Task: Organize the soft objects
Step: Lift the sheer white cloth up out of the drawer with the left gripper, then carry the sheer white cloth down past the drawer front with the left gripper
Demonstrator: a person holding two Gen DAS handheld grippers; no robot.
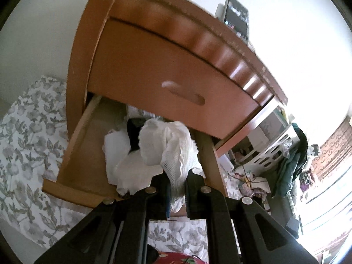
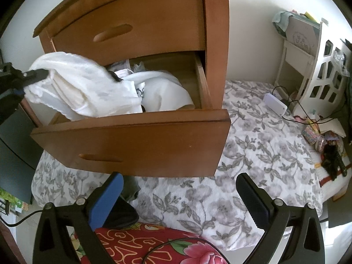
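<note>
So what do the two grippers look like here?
Both are black plastic with triangular cutouts and silver bolts. The right gripper has long flat fingers, one faced with a blue pad. The left gripper shows a narrow blue strip on one finger.

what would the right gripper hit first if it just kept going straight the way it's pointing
Most likely the front panel of the open lower drawer, which sits just ahead of the open right gripper and fills the centre of its view. Depth is hard to judge; a steeper line could meet the floral bedspread below it first.

Place: home bedroom
Signs: wooden nightstand point(image 2: 140, 33) with open drawer point(image 2: 132, 145), floral bedspread point(image 2: 253, 154), white shelf point(image 2: 325, 81)
</note>
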